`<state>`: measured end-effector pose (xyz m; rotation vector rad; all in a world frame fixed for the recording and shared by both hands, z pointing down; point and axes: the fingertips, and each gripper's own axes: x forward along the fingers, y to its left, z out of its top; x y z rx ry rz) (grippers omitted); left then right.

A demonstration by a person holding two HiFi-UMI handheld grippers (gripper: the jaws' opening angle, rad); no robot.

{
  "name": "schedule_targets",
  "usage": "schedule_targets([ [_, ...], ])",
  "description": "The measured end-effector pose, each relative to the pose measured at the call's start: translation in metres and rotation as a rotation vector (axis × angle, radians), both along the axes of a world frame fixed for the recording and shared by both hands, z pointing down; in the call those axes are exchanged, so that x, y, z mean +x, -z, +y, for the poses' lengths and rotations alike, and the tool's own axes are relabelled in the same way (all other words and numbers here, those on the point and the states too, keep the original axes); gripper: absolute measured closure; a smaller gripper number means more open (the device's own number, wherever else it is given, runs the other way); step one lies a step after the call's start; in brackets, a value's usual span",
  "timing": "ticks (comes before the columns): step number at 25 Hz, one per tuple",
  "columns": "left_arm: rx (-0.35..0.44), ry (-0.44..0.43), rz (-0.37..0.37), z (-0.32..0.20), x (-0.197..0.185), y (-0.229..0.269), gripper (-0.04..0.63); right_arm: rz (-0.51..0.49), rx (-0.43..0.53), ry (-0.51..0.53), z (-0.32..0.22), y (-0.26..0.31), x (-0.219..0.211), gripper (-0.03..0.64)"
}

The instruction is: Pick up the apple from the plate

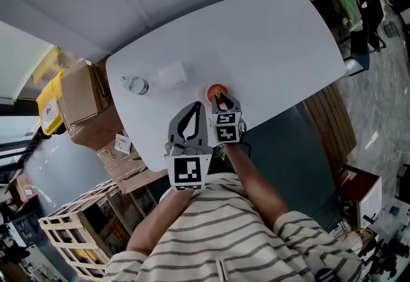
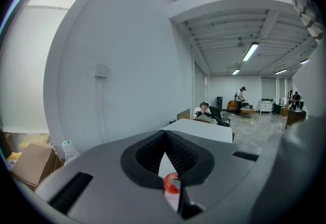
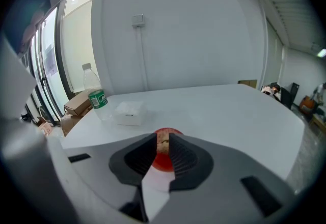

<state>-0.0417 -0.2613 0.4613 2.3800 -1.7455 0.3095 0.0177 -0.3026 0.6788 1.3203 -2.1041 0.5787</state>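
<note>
We see R tongs [image 3: 163,139] pinching red apple [image 3: 162,159] on white desk [image 3: 229,111]; L tongs [image 2: 165,132] pressed together, holding nothing.

No words or numbers can be read. The left gripper [image 1: 194,106] and right gripper [image 1: 218,99] each bear black-and-white square code markers. The green label [image 3: 98,99] on the bottle [image 3: 90,78] (print blurred) and the white box's [image 3: 128,113] small mark are illegible.
</note>
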Motion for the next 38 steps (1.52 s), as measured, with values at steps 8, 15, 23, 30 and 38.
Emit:
schedule_targets([
  [8, -0.008, 0.004, -0.005, 0.0, -0.0022, -0.0041, 0.589, 0.016, 0.004, 0.014, -0.0005, -0.0063, -0.0023, 0.552],
  [15, -0.014, 0.006, -0.009, -0.0017, -0.0025, -0.0057, 0.59, 0.021, 0.012, 0.006, -0.0045, -0.0037, -0.001, 0.58],
  [23, -0.016, 0.011, -0.012, -0.0022, -0.0054, -0.0068, 0.589, 0.025, 0.001, -0.005, -0.0058, -0.0056, 0.0011, 0.582],
  [30, -0.016, 0.009, -0.01, -0.0017, -0.0059, -0.0072, 0.589, 0.036, 0.015, -0.006, -0.0055, -0.0048, 0.0019, 0.6],
  [38, -0.012, 0.009, -0.007, -0.0013, -0.0051, -0.0048, 0.589, 0.04, 0.025, -0.007, -0.0056, -0.0003, 0.0056, 0.601],
])
